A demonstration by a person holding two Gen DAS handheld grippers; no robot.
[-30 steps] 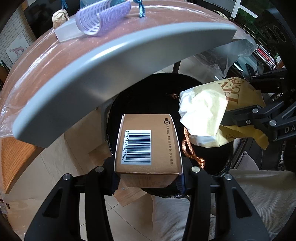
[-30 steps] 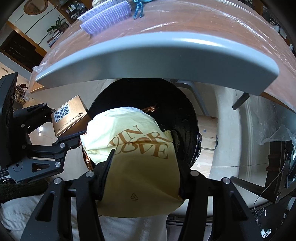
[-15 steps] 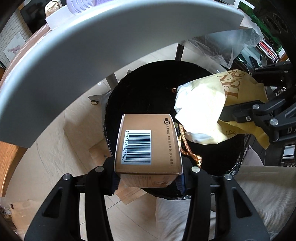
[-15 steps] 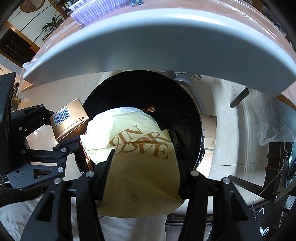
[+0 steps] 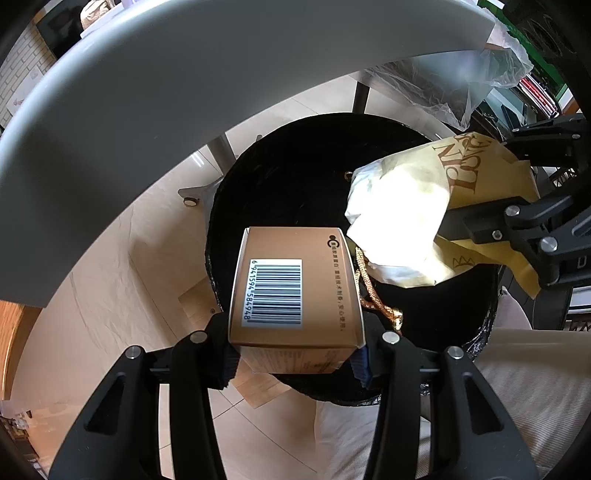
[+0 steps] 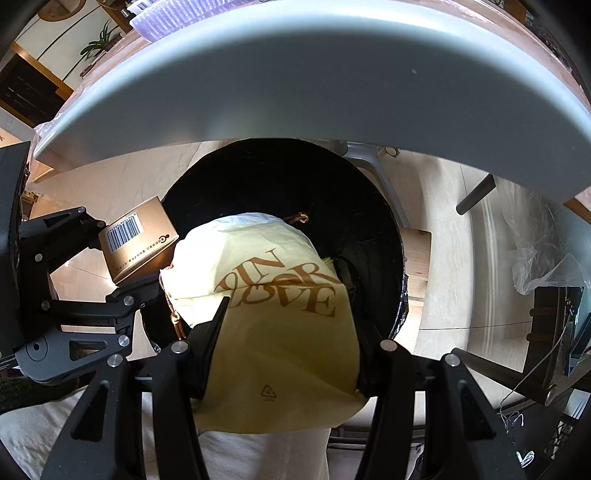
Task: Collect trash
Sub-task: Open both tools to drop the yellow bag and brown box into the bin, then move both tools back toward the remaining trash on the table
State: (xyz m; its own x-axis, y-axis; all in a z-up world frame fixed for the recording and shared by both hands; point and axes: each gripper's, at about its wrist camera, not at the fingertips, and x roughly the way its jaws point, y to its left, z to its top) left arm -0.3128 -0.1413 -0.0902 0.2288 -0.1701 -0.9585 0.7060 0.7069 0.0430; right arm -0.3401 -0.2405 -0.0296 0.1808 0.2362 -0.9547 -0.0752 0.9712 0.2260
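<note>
My left gripper (image 5: 295, 354) is shut on a brown cardboard box (image 5: 295, 291) with a barcode, held over the near rim of a round black trash bin (image 5: 295, 177). My right gripper (image 6: 288, 354) is shut on a yellow paper bag (image 6: 280, 332) printed "IN LOVE", held over the same bin (image 6: 332, 206). The bag (image 5: 417, 221) and right gripper (image 5: 517, 229) show at the right in the left wrist view. The box (image 6: 136, 240) and left gripper (image 6: 92, 288) show at the left in the right wrist view. A gold cord (image 5: 373, 295) hangs from the bag.
The grey table edge (image 5: 184, 92) arches above the bin, also in the right wrist view (image 6: 295, 81). Clear plastic sheeting (image 5: 461, 81) hangs at the right. Table legs (image 6: 476, 192) stand behind the bin on the tiled floor. A purple comb-like item (image 6: 177, 14) lies on the table.
Both grippers have moved down and forward below the table edge, over the bin opening. The box and bag stay gripped.
</note>
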